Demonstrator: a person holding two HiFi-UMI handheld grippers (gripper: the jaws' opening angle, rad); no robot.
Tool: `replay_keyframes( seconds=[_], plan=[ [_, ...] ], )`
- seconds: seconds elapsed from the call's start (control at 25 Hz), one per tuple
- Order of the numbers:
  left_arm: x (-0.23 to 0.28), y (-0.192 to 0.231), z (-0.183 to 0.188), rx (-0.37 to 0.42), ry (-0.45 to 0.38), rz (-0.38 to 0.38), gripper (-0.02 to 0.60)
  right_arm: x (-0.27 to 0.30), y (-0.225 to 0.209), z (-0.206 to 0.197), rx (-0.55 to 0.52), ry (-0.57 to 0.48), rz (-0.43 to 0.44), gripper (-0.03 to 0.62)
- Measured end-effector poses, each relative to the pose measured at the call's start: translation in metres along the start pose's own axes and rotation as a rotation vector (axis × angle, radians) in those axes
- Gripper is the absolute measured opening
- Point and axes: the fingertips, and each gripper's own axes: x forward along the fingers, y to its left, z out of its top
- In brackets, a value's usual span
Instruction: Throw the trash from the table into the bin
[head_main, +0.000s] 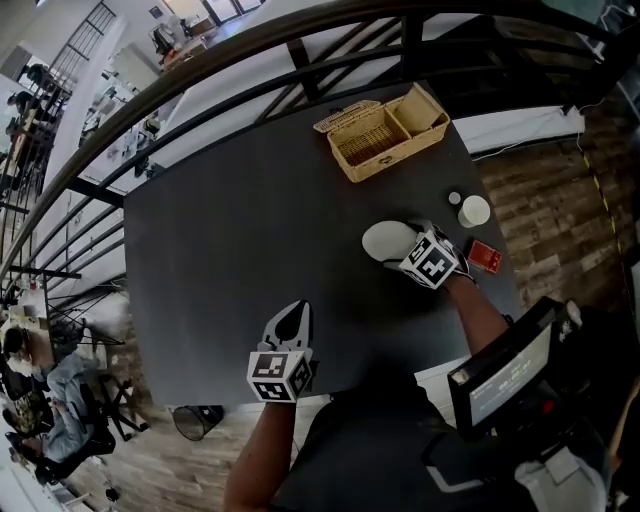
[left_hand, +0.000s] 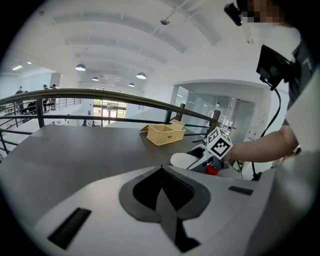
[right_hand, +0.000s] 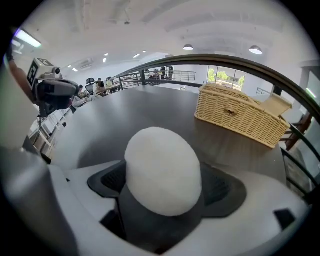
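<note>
White, smooth and domed, the oval trash piece (right_hand: 162, 170) fills the lower centre of the right gripper view. It stands between the wide-spread fingers of my right gripper (head_main: 406, 246). Ribbed dark pads flank it on both sides; whether they press on it is hard to make out.

Only the head view shows where the piece lies: on the matt black bench (head_main: 250, 230), right of centre in the frame. That view alone shows the dark round bin (head_main: 197, 421), at lower left on the wood floor (head_main: 545, 200), past the bench edge and well apart from the piece. It also shows two small white round pieces (head_main: 475, 210) near the bench's right edge.

My left gripper (left_hand: 161, 169) has its fingers closed tip to tip around a spade-shaped gap with nothing in it.

The left gripper view gives the trash piece as a low flat oval at right centre, just beside my right gripper's marker cube (left_hand: 218, 143). A red item (head_main: 485, 257) is largely hidden behind that cube there and is too small to identify. The woven wicker basket (head_main: 385, 135), rectangular with its lid open, stands at the bench's upper right; its interior shows only from above.
</note>
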Motion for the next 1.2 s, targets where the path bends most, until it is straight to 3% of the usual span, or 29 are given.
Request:
replay_keyframes(
  seconds=[0.24, 0.6, 1.04, 1.2],
  plan=[
    [-0.028, 0.009, 0.004, -0.039, -0.089, 0.072, 0.011, -0.009, 0.021, 0.044, -0.05, -0.063, 0.013, 0.471],
    [-0.127, 0.047, -0.012, -0.113, -0.215, 0.266, 0.011, -0.016, 0.121, 0.132, -0.228, -0.175, 0.125, 0.471],
    [-0.284, 0.095, -0.062, -0.229, -0.364, 0.516, 0.011, -0.02, 0.305, 0.225, -0.464, -0.296, 0.292, 0.471],
    [-0.341, 0.111, -0.08, -0.224, -0.403, 0.608, 0.011, -0.023, 0.369, 0.246, -0.522, -0.322, 0.348, 0.471]
  ],
)
